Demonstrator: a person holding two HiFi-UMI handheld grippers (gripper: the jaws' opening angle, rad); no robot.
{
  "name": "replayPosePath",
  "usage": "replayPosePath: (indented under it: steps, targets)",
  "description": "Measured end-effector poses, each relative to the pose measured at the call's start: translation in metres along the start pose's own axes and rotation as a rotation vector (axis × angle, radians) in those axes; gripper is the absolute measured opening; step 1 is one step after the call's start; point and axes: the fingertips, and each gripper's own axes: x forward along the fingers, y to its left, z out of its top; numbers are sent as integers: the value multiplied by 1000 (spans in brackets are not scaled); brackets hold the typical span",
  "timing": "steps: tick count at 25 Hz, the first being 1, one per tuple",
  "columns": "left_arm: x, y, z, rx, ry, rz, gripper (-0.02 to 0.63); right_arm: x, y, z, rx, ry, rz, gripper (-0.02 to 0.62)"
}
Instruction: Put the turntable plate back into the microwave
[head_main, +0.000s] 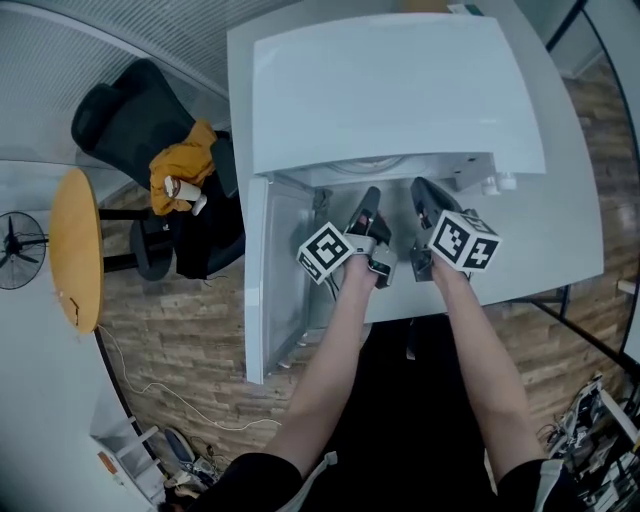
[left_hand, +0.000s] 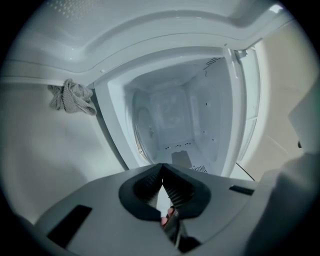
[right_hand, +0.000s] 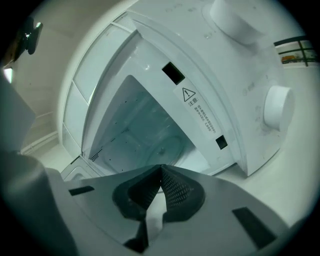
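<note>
A boxy white microwave (head_main: 390, 90) stands on a white tabletop (head_main: 565, 235), its white door (head_main: 275, 275) swung wide open to the left in the head view. Both of the person's bare forearms reach toward the open front. The left hand-held gripper (head_main: 371, 196) (left_hand: 162, 168) and the right hand-held gripper (head_main: 421, 186) (right_hand: 161, 170) sit side by side just in front of the opening, each carrying its black-and-white marker cube (head_main: 326, 252). Both are clenched: in each gripper view the ribbed black pads meet at their tips with nothing between them. The clear round glass turntable plate (right_hand: 169, 146) appears to lie flat on the floor of the cavity, seen in the right gripper view as a faint circular outline; neither gripper touches it. That view also shows two round white knobs (right_hand: 278, 107) on the panel right of the opening, beside a strip of warning print (right_hand: 201, 116). Off the tabletop to the left, on the wood floor, a black office chair (head_main: 135, 115) holds a crumpled orange cloth (head_main: 183, 165).
</note>
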Motion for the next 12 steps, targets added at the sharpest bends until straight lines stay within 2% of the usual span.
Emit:
replayPosePath:
  steps: [6,12]
  targets:
    - [-22,-29,-14,105,21,-21,-2,-30,13,0,-70,12,19,6]
    - [-57,-85,-20,252,-2,-63,-2,-78,53,27,-246,-29,78,6]
